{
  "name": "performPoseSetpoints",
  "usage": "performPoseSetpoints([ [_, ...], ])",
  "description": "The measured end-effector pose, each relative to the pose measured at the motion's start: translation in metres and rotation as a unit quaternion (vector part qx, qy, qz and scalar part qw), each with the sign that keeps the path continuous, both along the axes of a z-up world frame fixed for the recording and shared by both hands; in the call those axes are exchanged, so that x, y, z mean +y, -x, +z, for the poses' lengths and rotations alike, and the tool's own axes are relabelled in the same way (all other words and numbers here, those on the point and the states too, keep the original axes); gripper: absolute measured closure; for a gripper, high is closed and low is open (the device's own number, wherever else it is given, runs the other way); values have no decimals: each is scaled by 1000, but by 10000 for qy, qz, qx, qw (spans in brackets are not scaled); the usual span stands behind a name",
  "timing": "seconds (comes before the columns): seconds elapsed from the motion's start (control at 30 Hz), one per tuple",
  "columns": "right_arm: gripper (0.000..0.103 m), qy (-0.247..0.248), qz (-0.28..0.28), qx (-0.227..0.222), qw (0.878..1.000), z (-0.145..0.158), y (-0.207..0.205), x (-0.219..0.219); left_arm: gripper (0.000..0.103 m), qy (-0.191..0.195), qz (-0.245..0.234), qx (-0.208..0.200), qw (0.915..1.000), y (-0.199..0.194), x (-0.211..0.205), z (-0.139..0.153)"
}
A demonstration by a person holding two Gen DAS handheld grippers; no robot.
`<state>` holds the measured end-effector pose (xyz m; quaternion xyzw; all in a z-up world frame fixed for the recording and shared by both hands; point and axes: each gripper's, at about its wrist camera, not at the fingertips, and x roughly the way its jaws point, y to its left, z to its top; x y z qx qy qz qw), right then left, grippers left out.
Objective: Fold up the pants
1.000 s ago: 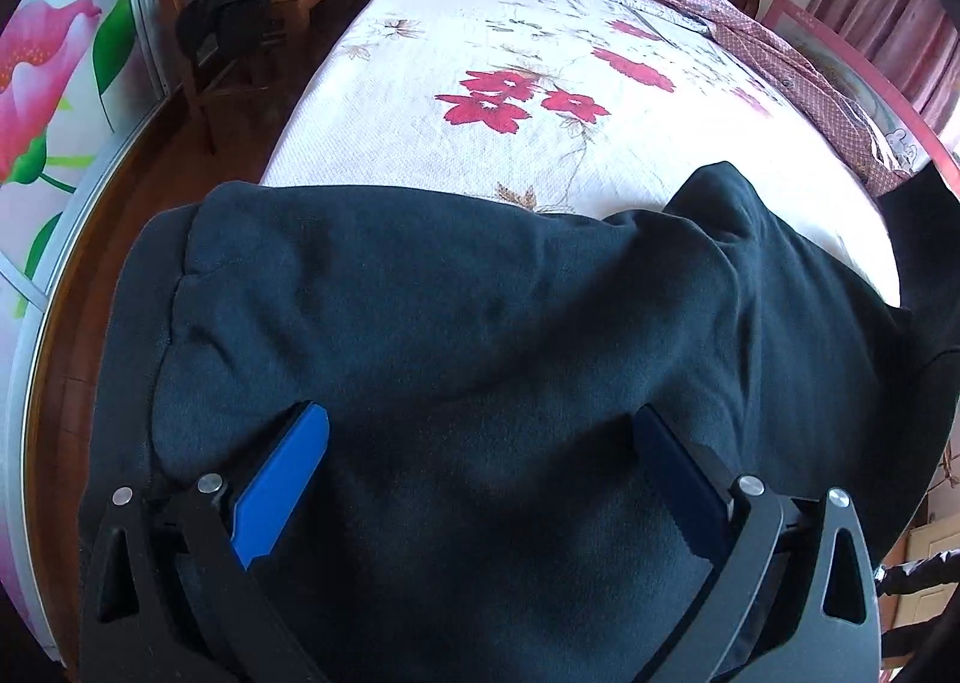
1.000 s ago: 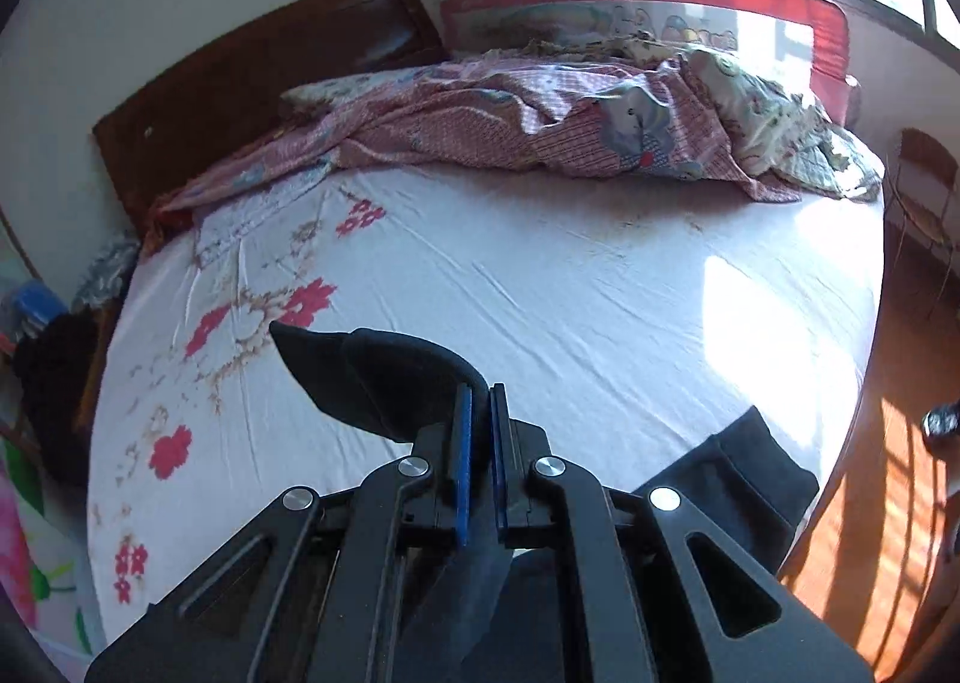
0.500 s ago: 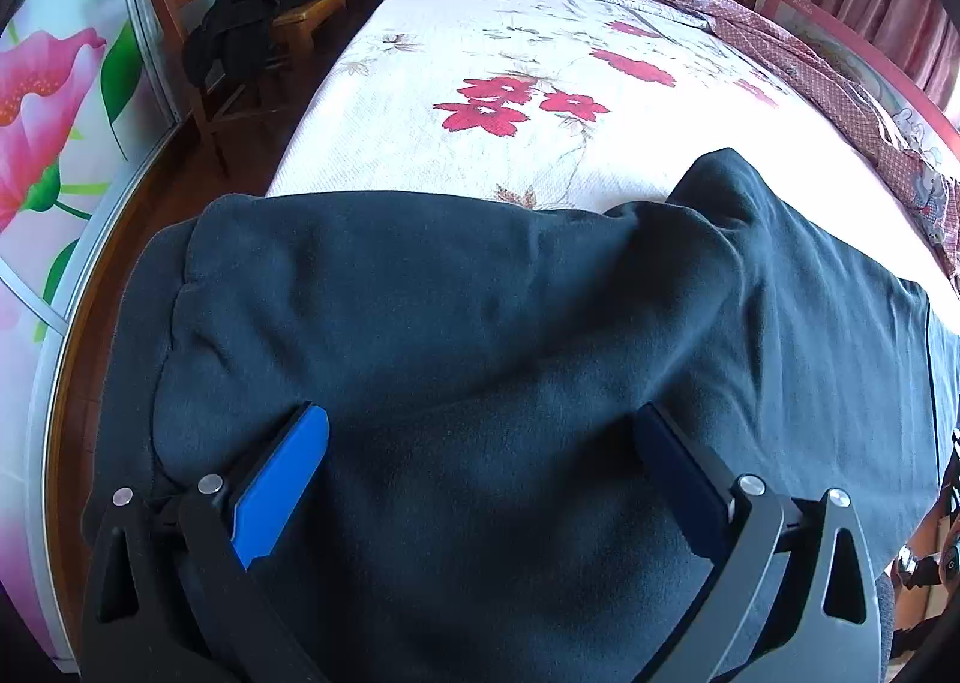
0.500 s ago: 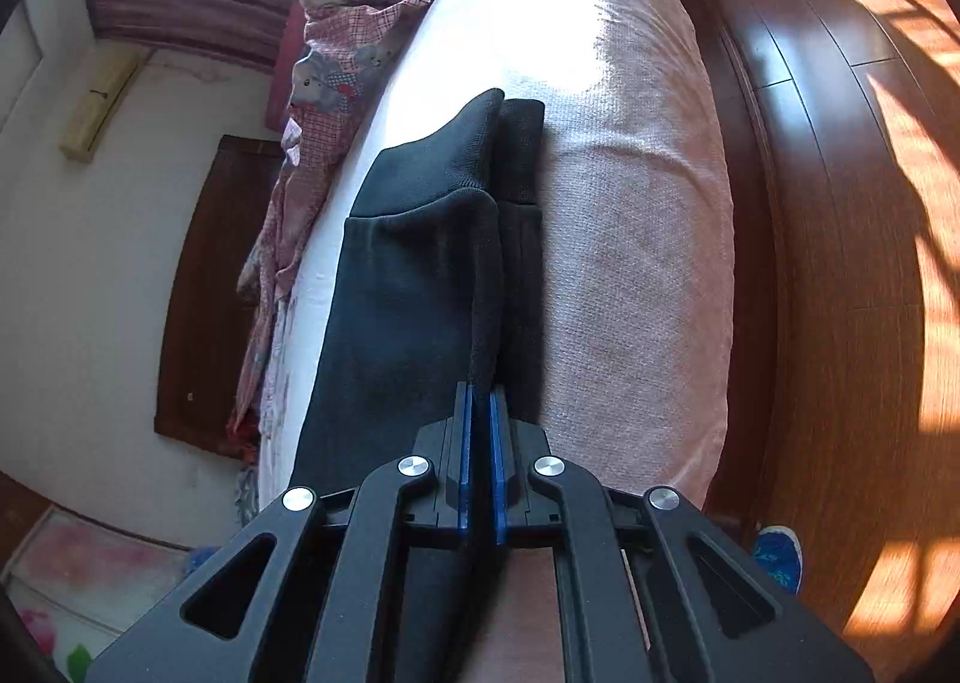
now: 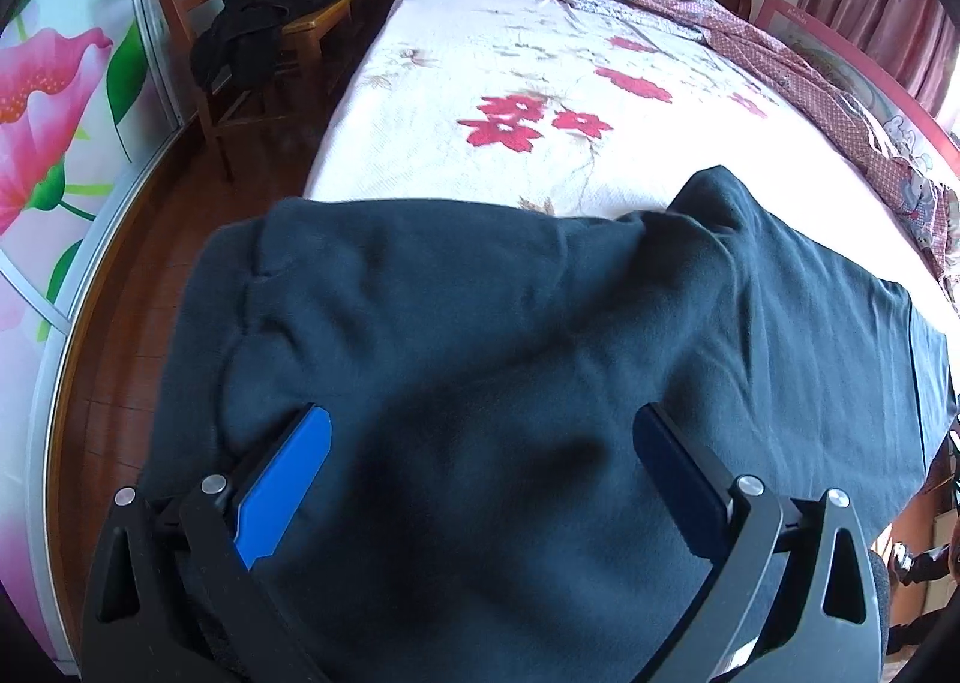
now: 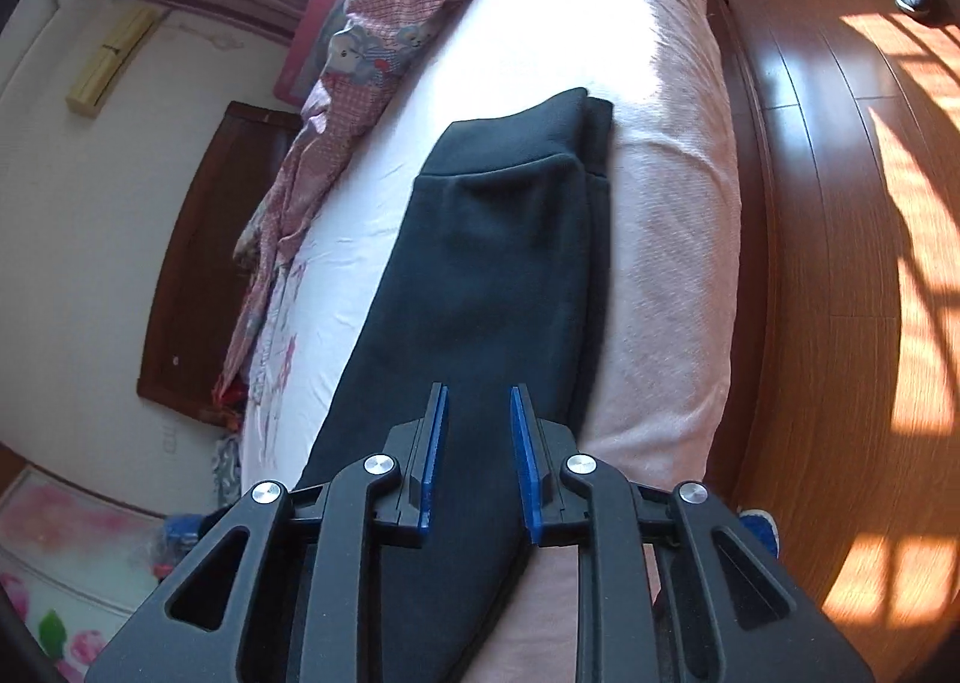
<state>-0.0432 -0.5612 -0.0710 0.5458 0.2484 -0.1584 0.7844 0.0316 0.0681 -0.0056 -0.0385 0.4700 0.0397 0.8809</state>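
The dark navy pants point(image 5: 510, 371) lie along the near edge of the bed, waist end toward the left. My left gripper point(image 5: 480, 443) is wide open just above the waist part, with nothing between the blue pads. In the right wrist view the pant legs point(image 6: 492, 275) lie flat, one over the other, with the cuffs point(image 6: 528, 137) at the far end. My right gripper point(image 6: 477, 413) is partly open just above the legs and holds nothing.
The white flowered bedsheet point(image 5: 540, 101) stretches behind the pants. A pink quilt point(image 6: 372, 47) is heaped along the far side. A wooden chair with dark clothes point(image 5: 270, 23) stands left of the bed. Wooden floor point(image 6: 840, 263) runs along the bed's edge.
My right gripper carried a fold of the pants over, laid the leg down along the bed's edge and then opened, letting go. The left gripper stayed open and shifted a little.
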Motion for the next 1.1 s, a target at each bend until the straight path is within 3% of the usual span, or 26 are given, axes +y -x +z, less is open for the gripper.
performPoseSetpoints([
  [0.07, 82, 135, 809, -251, 9963, 18, -21, 31, 2, -293, -141, -454, 9984, 8, 16, 21],
  [0.13, 82, 375, 1606, -187, 9861, 34, -51, 69, 2, -646, -515, -887, 9926, 4, 34, 41],
  [0.2, 82, 434, 2305, -310, 9716, 46, -81, 110, 2, -784, -1003, -945, 9873, -16, 57, 54],
  [0.27, 82, 408, 2784, -359, 9589, 55, -106, 149, 2, -369, -1586, -840, 9831, -39, 84, 60],
  [0.33, 82, 292, 3131, -416, 9484, 60, -125, 184, 2, 268, -1909, -387, 9805, -64, 113, 51],
  [0.43, 82, 99, 3517, -434, 9350, 60, -144, 227, 3, 1015, -1744, 93, 9794, -87, 145, 23],
  [0.5, 82, 269, 3723, -294, 9273, 61, -153, 254, 3, 1729, -1690, 215, 9701, -94, 158, 4],
  [0.57, 82, 392, 3833, -152, 9226, 60, -163, 274, 3, 2159, -1773, 360, 9595, -95, 157, -12],
  [0.7, 82, 544, 4022, -90, 9139, 58, -194, 307, 3, 2200, -2154, 583, 9496, -88, 131, -32],
  [0.73, 82, 646, 4122, -95, 9088, 58, -204, 317, 8, 2242, -2227, 627, 9467, -88, 125, -34],
  [0.77, 80, 789, 4200, -83, 9041, 59, -213, 327, 14, 2085, -2225, 591, 9505, -85, 118, -33],
  [0.8, 69, 983, 4235, 3, 9005, 59, -224, 336, 19, 1873, -2218, 509, 9556, -83, 113, -31],
  [0.83, 43, 1176, 4306, 60, 8948, 58, -232, 346, 25, 1662, -2153, 521, 9609, -83, 110, -31],
  [0.9, 38, 1541, 4500, 122, 8795, 56, -246, 367, 35, 1673, -1900, 567, 9658, -82, 113, -30],
  [0.97, 38, 1964, 4834, 315, 8525, 51, -259, 391, 50, 1791, -1599, 619, 9688, -84, 120, -26],
  [1.0, 38, 2350, 4925, 530, 8363, 48, -264, 403, 52, 1830, -1471, 649, 9699, -83, 122, -24],
  [1.03, 40, 2781, 4990, 711, 8177, 45, -267, 414, 56, 1817, -1319, 668, 9722, -81, 121, -22],
  [1.07, 73, 3084, 5102, 777, 7991, 41, -267, 421, 59, 1811, -1187, 668, 9740, -80, 125, -19],
  [1.1, 92, 3209, 5199, 829, 7873, 38, -268, 427, 62, 1840, -1024, 658, 9754, -77, 125, -16],
])
